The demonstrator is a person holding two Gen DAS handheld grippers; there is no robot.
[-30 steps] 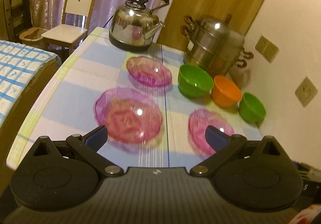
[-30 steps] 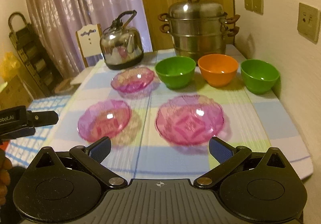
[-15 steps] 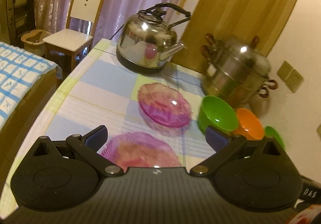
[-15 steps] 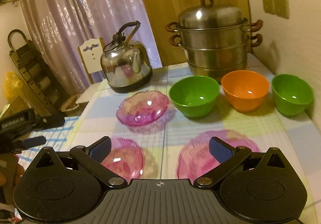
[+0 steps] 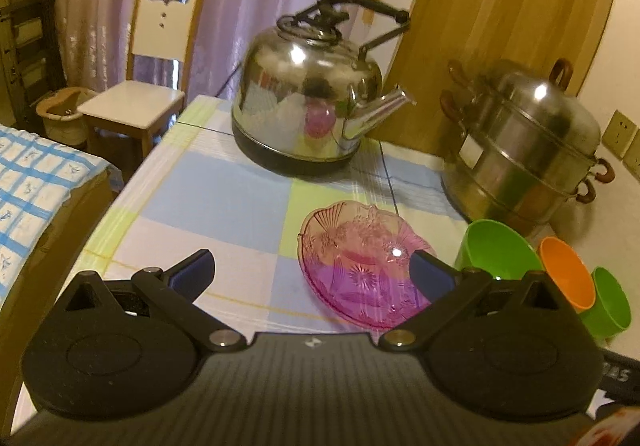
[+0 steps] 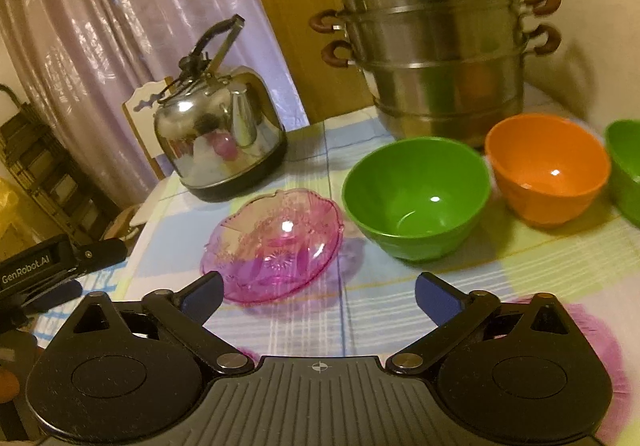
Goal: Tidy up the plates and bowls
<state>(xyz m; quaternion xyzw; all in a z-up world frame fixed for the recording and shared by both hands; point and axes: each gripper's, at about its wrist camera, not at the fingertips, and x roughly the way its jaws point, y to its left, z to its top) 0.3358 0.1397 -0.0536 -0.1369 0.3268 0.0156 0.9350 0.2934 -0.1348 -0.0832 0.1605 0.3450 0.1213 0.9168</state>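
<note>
Grippers both hang over the checked table [image 6: 360, 310], jaws spread, gripping nothing; the right gripper [image 6: 318, 290] has just narrowed slightly. Pink glass plate [image 6: 276, 246] lies at eleven o'clock of it, near green bowl [image 6: 416, 198] at one. Left gripper [image 5: 312, 272] has that plate at two o'clock.

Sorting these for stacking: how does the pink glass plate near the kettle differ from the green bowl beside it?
The pink glass plate is shallow and see-through with a cut pattern; the green bowl is deep, opaque and plain. The plate's rim is scalloped, the bowl's smooth and round. Both stand upright and empty on the checked tablecloth, close together; whether they touch is unclear.
</note>
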